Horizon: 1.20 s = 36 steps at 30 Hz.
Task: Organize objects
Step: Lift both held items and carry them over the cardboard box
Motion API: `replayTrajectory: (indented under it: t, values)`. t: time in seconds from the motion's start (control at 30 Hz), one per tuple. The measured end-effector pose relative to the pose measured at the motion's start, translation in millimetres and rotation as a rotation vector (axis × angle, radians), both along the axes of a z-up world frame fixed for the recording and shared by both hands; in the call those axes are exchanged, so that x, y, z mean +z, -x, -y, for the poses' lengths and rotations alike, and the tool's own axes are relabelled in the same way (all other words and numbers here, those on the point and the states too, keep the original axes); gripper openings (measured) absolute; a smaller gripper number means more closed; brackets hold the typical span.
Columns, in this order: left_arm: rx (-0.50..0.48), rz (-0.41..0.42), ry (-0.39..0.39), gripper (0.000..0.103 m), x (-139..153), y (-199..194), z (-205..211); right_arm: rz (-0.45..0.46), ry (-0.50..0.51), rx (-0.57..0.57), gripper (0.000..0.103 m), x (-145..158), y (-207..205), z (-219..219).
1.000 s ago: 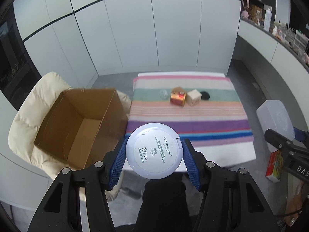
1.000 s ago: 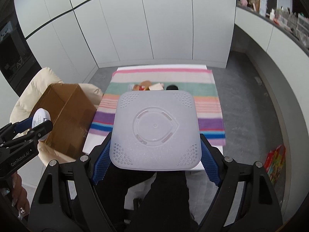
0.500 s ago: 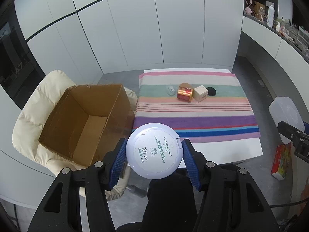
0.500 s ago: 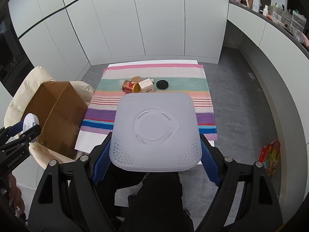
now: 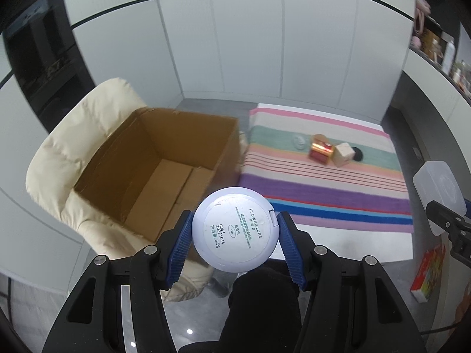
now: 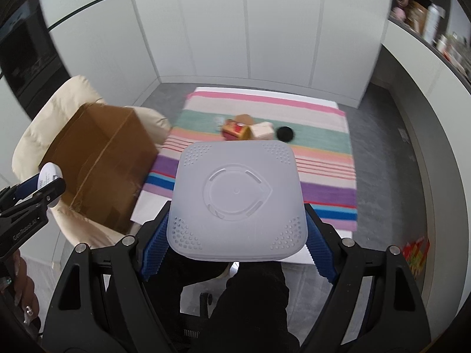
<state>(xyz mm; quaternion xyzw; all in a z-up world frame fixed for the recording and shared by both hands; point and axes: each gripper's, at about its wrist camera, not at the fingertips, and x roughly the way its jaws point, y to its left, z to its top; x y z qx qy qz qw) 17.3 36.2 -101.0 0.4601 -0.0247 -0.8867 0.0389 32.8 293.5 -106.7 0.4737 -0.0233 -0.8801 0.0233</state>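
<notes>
My left gripper is shut on a round white powder compact, held in the air just right of an open cardboard box. My right gripper is shut on a square white plastic device, held above the near edge of a striped cloth. On the cloth lie a red and gold box, a cream cube box, a black disc and a small clear piece. The cardboard box rests on a cream padded chair.
The striped cloth covers a white table. A colourful carton lies on the grey floor at the right. White cabinet walls close off the back, and a cluttered counter runs along the right. Dark trouser legs show below the grippers.
Both grippers have swung to the left: the cardboard box and chair now sit nearer the middle of both views, and the table has shifted right. Both grips are unchanged.
</notes>
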Motion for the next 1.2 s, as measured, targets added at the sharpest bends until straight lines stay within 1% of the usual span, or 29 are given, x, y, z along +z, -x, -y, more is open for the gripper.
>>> replayTrajectory:
  t: [0.2, 0.47, 0.57, 0.73, 0.83, 0.97, 1.2]
  values:
    - [0.076, 0.012, 0.011, 0.059, -5.8, -9.1, 39.8, -0.006, 0.004, 0.111, 0.084, -0.5, 11.9, 53.0]
    - [0.192, 0.029, 0.032, 0.059, -5.9, -23.9, 98.5, 0.006, 0.022, 0.265, 0.084, -7.9, 18.6, 128.6]
    - [0.227, 0.034, 0.038, 0.059, -6.1, -27.0, 114.4, 0.009, 0.025, 0.316, 0.084, -8.6, 21.5, 153.6]
    - [0.274, 0.041, 0.021, 0.059, -11.4, -29.2, 137.5, 0.011, 0.018, 0.375, 0.084, -9.3, 27.5, 184.3]
    - [0.301, 0.054, 0.0, 0.059, -17.3, -22.8, 147.1, 0.014, 0.009, 0.4, 0.084, -10.5, 34.1, 199.7]
    - [0.324, 0.069, -0.054, 0.059, -24.9, -5.9, 155.2, 0.012, -0.01, 0.429, 0.084, -13.6, 48.9, 218.7]
    - [0.338, 0.041, -0.065, 0.059, -25.4, 30.9, 165.6, -0.007, -0.029, 0.474, 0.084, -15.1, 82.5, 250.8]
